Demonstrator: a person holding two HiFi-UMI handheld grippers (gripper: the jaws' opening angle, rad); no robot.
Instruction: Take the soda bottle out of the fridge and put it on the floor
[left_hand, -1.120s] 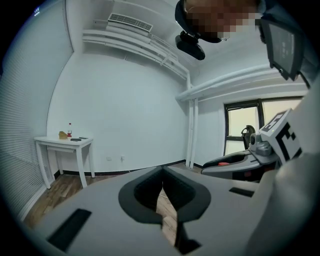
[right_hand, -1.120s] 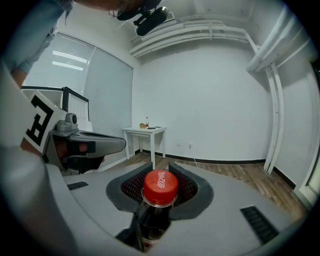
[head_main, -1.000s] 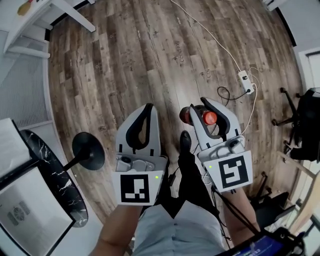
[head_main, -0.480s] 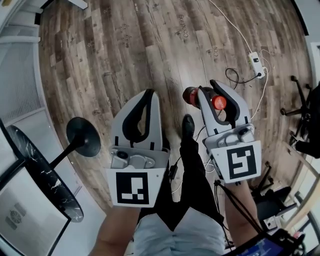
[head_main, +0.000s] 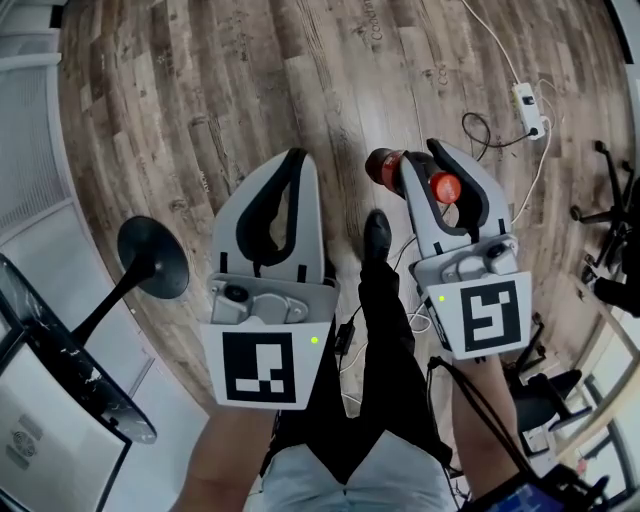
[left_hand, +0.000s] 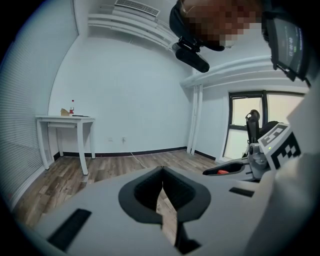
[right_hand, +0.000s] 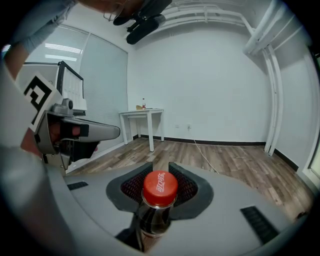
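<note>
A dark soda bottle (head_main: 386, 167) with a red cap (head_main: 443, 186) hangs above the wooden floor (head_main: 250, 80). My right gripper (head_main: 425, 160) is shut on its neck just under the cap. In the right gripper view the cap (right_hand: 160, 187) sits between the ribbed pads (right_hand: 131, 186), and the bottle's body drops out of sight below the jaws. My left gripper (head_main: 293, 157) is level with it to the left, its tips together and nothing held. The left gripper view shows those jaws (left_hand: 162, 171) meeting over bare floor. No fridge is in view.
A black round stand base (head_main: 152, 258) sits on the floor left of my left gripper, beneath a dark marble tabletop (head_main: 60, 370). The person's shoe (head_main: 377, 235) is between the grippers. A white power strip (head_main: 528, 97) with cables lies far right, near an office chair (head_main: 612, 200). A white table (left_hand: 65, 120) stands by the far wall.
Both grippers have sunk toward the floor together, the bottle still held in the right one. The floor and the black stand base look nearer.
</note>
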